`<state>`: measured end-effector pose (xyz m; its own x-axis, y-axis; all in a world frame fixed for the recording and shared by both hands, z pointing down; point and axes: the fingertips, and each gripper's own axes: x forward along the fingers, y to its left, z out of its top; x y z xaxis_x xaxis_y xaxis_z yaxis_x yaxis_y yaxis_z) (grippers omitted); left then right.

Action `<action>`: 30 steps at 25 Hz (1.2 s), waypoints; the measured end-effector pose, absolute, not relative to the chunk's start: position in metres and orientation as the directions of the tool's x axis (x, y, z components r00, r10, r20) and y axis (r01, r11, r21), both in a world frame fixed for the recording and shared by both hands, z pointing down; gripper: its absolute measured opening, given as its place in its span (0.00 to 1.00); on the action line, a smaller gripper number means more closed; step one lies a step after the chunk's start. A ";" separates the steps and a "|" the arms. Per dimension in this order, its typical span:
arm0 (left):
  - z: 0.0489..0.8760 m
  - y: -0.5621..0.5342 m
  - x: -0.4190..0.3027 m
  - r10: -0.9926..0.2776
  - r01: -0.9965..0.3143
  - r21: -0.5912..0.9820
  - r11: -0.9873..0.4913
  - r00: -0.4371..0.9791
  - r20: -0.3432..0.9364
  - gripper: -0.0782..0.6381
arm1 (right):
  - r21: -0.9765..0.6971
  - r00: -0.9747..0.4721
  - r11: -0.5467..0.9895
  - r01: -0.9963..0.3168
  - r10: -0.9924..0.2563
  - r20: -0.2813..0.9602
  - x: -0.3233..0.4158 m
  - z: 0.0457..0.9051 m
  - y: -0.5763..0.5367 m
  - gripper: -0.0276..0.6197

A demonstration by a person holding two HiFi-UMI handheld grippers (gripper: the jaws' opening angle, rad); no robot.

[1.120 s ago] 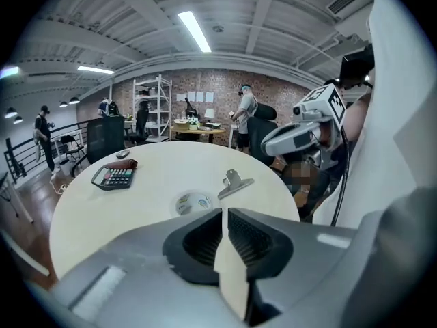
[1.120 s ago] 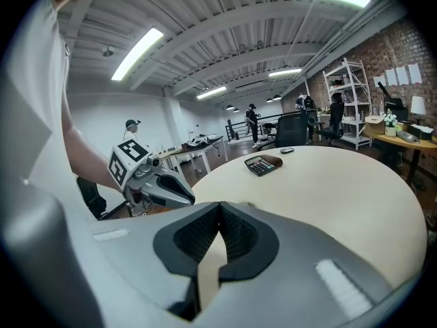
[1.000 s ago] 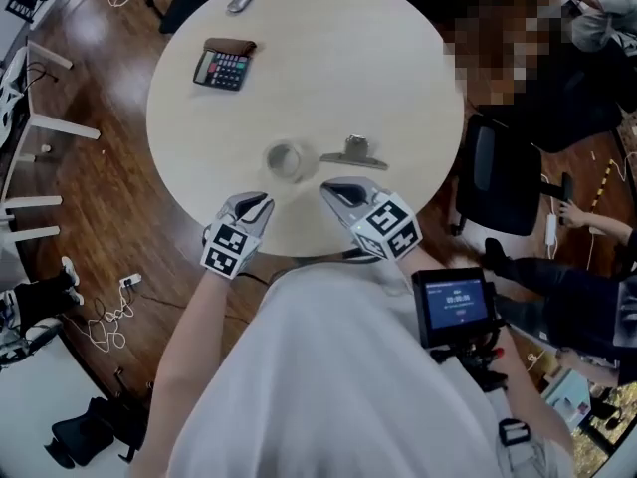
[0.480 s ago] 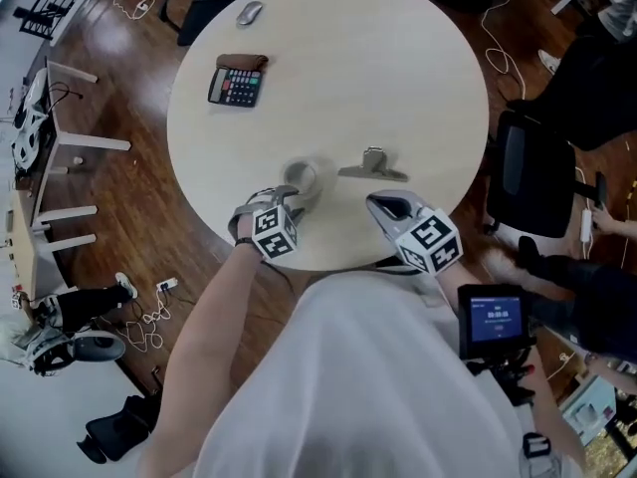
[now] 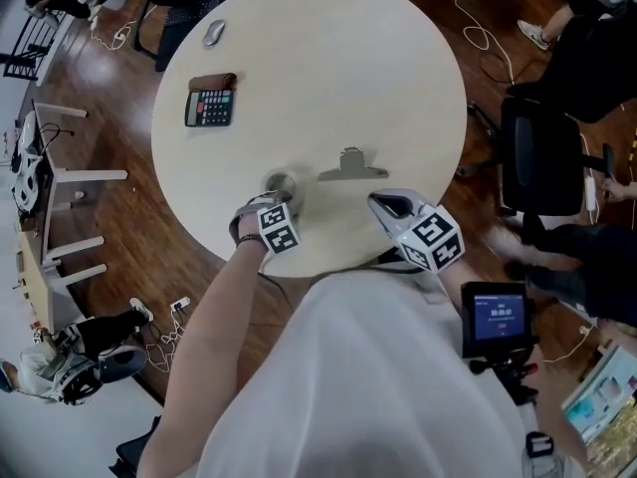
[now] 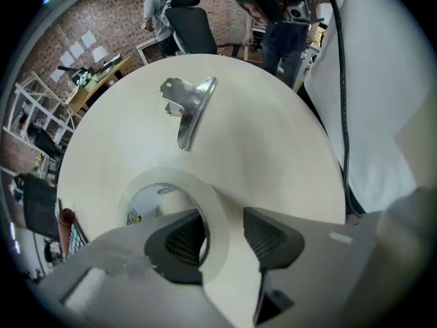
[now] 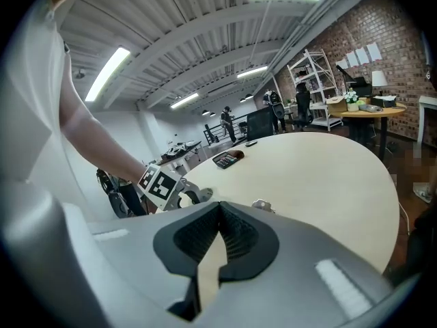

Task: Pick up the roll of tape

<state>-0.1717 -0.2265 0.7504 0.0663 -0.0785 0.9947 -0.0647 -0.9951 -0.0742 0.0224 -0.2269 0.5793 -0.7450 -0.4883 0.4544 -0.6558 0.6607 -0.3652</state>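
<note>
The roll of tape, pale and translucent, lies flat on the round table near its front edge. My left gripper points straight down over it. In the left gripper view, the roll has one jaw inside its hole and the other outside, so the left gripper straddles the ring's wall, open. My right gripper hovers at the table's front edge to the right of the roll, empty. Its jaws meet at the tips in the right gripper view.
A metal binder clip lies just beyond and right of the roll. Farther back on the left are a calculator and a mouse. A black office chair stands to the right of the table.
My left gripper has moved from the table's edge forward and down onto the roll, with its jaws spread. My right gripper has drifted right, away from the binder clip.
</note>
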 end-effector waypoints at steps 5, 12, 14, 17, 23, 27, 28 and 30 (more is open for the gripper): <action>0.742 -0.226 -0.170 -0.120 -0.024 -0.119 -0.993 0.026 0.992 0.27 | -0.378 -0.731 0.634 -0.675 -0.506 0.458 0.043 0.568 -0.222 0.05; 0.731 -0.221 -0.167 -0.123 -0.173 -0.117 -0.978 0.027 0.992 0.26 | -0.382 -0.754 0.661 -0.646 -0.474 0.455 0.052 0.557 -0.222 0.05; 0.721 -0.216 -0.161 -0.134 -0.282 -0.101 -0.954 0.100 0.986 0.26 | -0.381 -0.767 0.679 -0.628 -0.456 0.452 0.053 0.556 -0.225 0.05; 0.699 -0.210 -0.140 -0.181 -0.425 -0.055 -0.904 0.261 0.948 0.26 | -0.384 -0.782 0.697 -0.605 -0.431 0.449 0.053 0.556 -0.225 0.05; 0.655 -0.194 -0.100 -0.325 -0.642 0.025 -0.767 0.421 0.847 0.26 | -0.399 -0.826 0.745 -0.535 -0.362 0.431 0.046 0.553 -0.226 0.05; 0.624 -0.180 -0.076 -0.422 -0.754 0.144 -0.640 0.502 0.755 0.26 | -0.415 -0.850 0.769 -0.487 -0.306 0.430 0.041 0.558 -0.224 0.05; 0.615 -0.177 -0.071 -0.449 -0.775 0.175 -0.607 0.516 0.730 0.26 | -0.420 -0.854 0.774 -0.475 -0.291 0.431 0.039 0.560 -0.223 0.05; 0.602 -0.168 -0.063 -0.489 -0.799 0.231 -0.554 0.538 0.687 0.26 | -0.426 -0.863 0.783 -0.453 -0.263 0.432 0.035 0.560 -0.219 0.05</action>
<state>-0.0634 -0.1685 0.6017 0.5377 -0.4886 0.6872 -0.7995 -0.5544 0.2314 0.0347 -0.2194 0.5603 -0.8625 -0.2632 0.4322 -0.4527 0.7831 -0.4264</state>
